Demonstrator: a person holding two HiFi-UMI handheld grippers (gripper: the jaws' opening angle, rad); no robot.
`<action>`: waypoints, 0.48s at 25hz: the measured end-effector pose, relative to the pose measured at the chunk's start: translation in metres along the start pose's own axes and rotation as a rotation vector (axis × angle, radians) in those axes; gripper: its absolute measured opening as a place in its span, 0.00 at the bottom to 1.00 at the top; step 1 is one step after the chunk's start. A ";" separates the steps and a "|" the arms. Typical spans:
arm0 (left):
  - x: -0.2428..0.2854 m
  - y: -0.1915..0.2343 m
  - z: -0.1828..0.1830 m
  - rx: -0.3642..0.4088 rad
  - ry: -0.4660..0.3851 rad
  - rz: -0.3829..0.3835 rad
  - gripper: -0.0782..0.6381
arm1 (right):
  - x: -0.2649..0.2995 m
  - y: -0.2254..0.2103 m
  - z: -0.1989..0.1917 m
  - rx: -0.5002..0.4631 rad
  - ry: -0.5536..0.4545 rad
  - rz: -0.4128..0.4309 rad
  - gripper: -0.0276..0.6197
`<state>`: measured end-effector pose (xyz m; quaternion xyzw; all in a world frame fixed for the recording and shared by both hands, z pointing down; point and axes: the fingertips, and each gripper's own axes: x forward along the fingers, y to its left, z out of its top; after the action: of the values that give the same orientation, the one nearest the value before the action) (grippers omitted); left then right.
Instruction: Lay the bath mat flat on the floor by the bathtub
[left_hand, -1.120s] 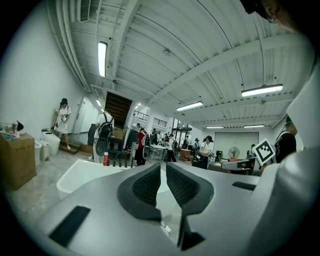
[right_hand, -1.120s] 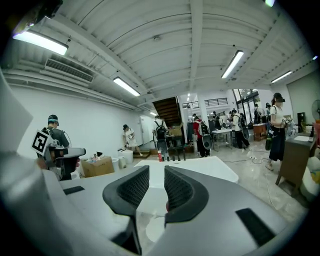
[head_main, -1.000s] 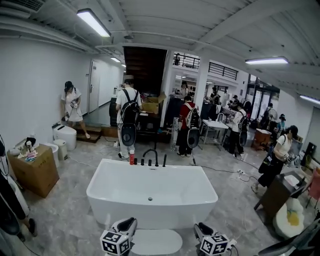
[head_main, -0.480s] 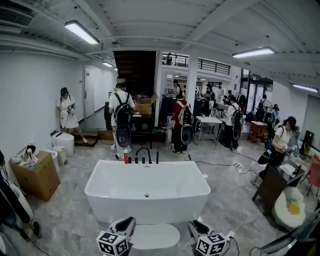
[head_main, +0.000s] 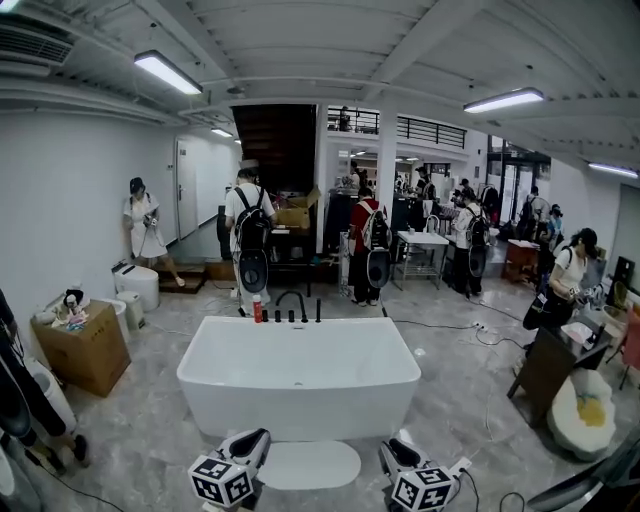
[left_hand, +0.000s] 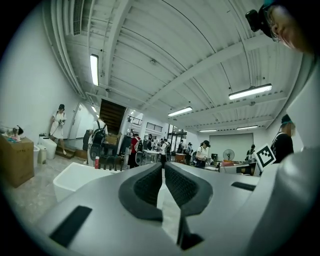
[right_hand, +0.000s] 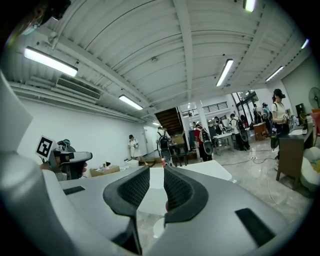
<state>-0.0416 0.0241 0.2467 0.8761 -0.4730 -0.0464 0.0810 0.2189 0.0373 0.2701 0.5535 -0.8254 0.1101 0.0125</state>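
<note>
Left gripper (left_hand: 163, 170): jaws all but together, with only a sliver of gap at the tips. Nothing is clamped and the pads are bare. It points level at the white rectangular bathtub with rounded corners (head_main: 300, 375), straight ahead of it.

Right gripper (right_hand: 157, 170): jaws apart with a clear narrow gap, and they have just closed in a little. Nothing sits between the pads. Through the gap only the tub and the grey marbled floor (head_main: 140, 430) show. It also aims at the tub, tipped slightly down.

White oval bath mat (head_main: 308, 465): flat on the floor, below and between the two grippers. The left gripper is off the mat's left end and the right gripper off its right end. Neither touches it as far as the head view shows. The mat's far long edge is just beside the tub's near wall. In the right gripper view a rounded white patch, likely one end of the mat, shows low under the jaws.

Beyond both grippers, on the tub's far rim, a small red bottle (head_main: 257, 311) stands just left of the black curved tap (head_main: 290, 300).
</note>
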 end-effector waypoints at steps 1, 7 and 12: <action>-0.003 -0.001 -0.004 0.009 0.005 0.004 0.15 | -0.002 0.000 -0.002 -0.005 0.000 -0.002 0.21; -0.014 -0.013 0.003 0.074 -0.024 0.042 0.15 | -0.013 0.005 -0.001 -0.038 -0.025 0.002 0.18; -0.016 -0.013 0.006 0.135 -0.033 0.067 0.15 | -0.005 0.006 -0.002 -0.058 -0.024 -0.001 0.15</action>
<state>-0.0406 0.0440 0.2384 0.8623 -0.5055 -0.0260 0.0156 0.2148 0.0441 0.2708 0.5545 -0.8282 0.0796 0.0184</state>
